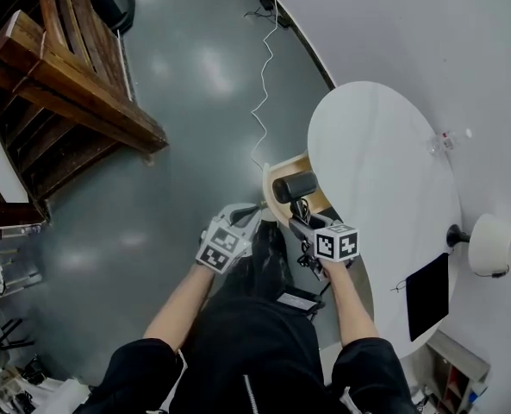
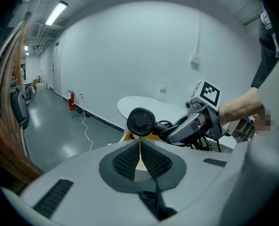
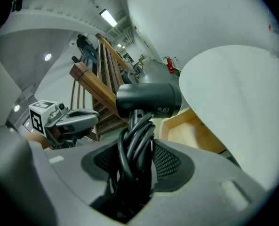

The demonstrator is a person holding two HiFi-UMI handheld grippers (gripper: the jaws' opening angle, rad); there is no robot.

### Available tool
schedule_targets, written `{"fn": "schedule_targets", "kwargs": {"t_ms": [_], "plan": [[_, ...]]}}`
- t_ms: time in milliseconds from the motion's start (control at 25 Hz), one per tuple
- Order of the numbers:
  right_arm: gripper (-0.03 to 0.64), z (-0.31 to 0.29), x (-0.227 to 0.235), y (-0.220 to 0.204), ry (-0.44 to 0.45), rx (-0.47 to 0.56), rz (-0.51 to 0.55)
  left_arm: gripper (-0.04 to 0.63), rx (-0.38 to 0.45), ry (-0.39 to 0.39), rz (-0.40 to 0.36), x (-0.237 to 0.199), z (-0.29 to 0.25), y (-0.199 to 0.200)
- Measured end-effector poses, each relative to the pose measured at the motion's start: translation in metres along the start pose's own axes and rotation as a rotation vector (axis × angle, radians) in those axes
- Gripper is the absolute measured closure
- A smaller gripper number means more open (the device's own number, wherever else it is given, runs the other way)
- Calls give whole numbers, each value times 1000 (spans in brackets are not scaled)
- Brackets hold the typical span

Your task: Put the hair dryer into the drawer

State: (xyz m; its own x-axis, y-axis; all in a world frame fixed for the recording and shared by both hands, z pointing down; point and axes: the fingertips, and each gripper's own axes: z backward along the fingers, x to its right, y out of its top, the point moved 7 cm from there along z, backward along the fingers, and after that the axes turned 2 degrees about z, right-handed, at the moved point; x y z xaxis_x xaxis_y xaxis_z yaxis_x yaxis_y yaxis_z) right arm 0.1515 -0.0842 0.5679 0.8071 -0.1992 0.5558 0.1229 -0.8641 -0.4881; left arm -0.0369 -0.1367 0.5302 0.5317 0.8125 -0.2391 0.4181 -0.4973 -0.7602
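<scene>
White table (image 1: 384,153), open wooden drawer (image 1: 268,184), black hair dryer (image 1: 295,186) poised above.
At centre frame the drawer juts out from under the oval table's edge, and the hair dryer hangs over its opening. The right gripper (image 1: 300,218) is clamped on the cord-wrapped handle; the left gripper (image 1: 253,210) pinches the drawer's thin front edge. This looks like the lowering step. Next, the dryer must sink inside the drawer before the right jaws let go.

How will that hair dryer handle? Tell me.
Likely top-heavy: the right gripper clamps the cord-wrapped handle, the hair dryer barrel bulky above, so it may pivot. The cord looks rubbery, so grippy, but could uncoil in the drawer.
</scene>
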Motion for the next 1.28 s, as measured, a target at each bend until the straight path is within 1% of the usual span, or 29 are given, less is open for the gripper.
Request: {"fn": "schedule_targets", "kwargs": {"t_ms": [560,840,1280], "plan": [[419,-23,13,3,-98,-92,109,578,-25,8,28,-9,-5,-6],[419,-37,24,2,-111,-99,92,577,-35,10,37,-13,-12,-5],[419,-63,46,-5,-165,-165,107,577,-60,10,54,-20,-19,-10]]}}
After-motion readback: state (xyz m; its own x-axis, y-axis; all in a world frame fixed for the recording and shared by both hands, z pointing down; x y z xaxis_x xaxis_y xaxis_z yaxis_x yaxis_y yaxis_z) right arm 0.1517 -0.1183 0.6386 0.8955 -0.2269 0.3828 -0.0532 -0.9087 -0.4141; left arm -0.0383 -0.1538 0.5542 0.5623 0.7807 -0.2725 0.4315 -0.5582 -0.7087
